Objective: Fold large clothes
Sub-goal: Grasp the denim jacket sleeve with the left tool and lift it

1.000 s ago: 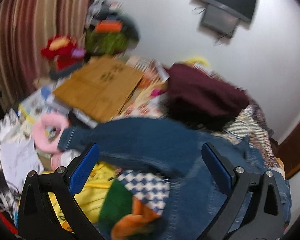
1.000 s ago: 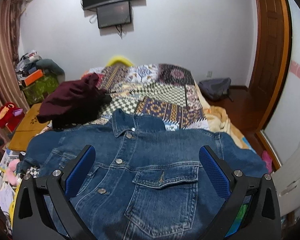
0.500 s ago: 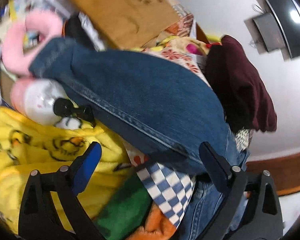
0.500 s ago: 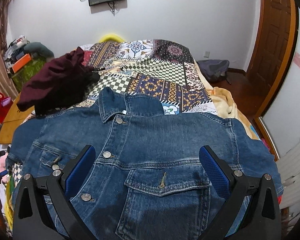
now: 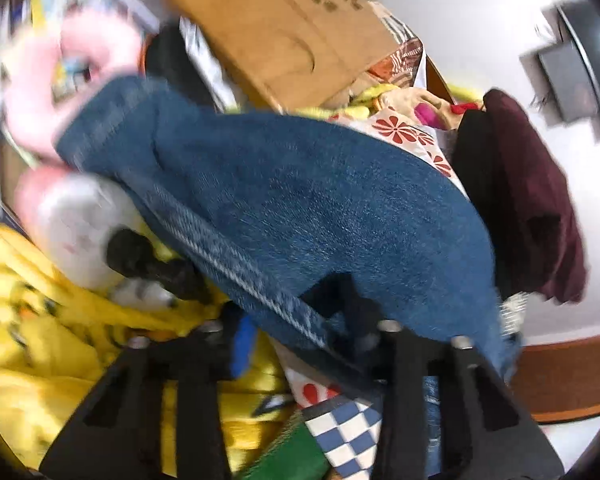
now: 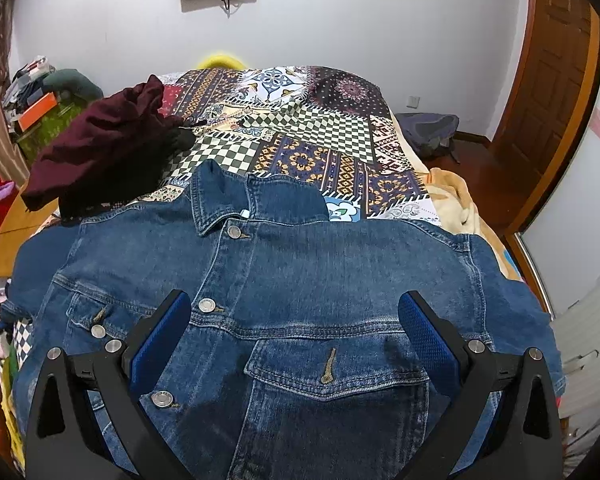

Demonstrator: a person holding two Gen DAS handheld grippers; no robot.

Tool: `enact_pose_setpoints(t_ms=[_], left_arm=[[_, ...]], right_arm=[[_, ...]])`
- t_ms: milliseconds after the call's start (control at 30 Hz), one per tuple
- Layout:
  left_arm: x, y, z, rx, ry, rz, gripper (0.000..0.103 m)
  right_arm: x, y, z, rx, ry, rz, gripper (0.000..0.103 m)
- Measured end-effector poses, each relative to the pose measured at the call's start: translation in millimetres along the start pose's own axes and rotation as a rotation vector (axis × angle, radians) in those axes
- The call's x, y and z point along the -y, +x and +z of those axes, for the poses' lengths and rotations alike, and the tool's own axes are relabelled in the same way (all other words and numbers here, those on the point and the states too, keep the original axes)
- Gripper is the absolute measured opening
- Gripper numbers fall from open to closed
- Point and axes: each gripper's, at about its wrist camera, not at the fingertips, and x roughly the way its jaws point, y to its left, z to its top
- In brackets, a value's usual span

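A blue denim jacket (image 6: 300,280) lies front up and buttoned on the patchwork bed (image 6: 320,140), collar toward the far wall. My right gripper (image 6: 294,332) is open and empty, hovering over the chest, above the right breast pocket. In the left wrist view my left gripper (image 5: 300,332) is shut on the jacket's sleeve (image 5: 300,208), pinching the denim near the seam; the sleeve stretches away to the upper left, its cuff hanging beyond the bed's side. The view is blurred.
A maroon garment (image 6: 100,148) is heaped at the bed's far left. Beside the bed lie a yellow blanket (image 5: 40,340), a pink plush toy (image 5: 80,64) and a cardboard box (image 5: 284,24). A wooden door (image 6: 552,92) and a grey bag (image 6: 428,128) stand on the right.
My left gripper has dropped toward the jacket's sleeve and closed on it. My right gripper has moved lower and closer over the jacket's chest, still open.
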Motion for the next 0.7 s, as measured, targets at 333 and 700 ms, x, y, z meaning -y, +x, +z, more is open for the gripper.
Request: enact_pose_setpoints(t_ms=[333,700], left_arm=[[93.4,-82.3,-10.5,0.295,0.353,0.115,0.007],[234.8,-144.8,-66.9,0.393,0.685,-0.138,0.005]], right_arm=[[4.9,-12.6,-1.3,0.035,0.008,0.021,0.103],[18.5,-30.9,-5.7,0.088,-0.018,0.061,0.103]])
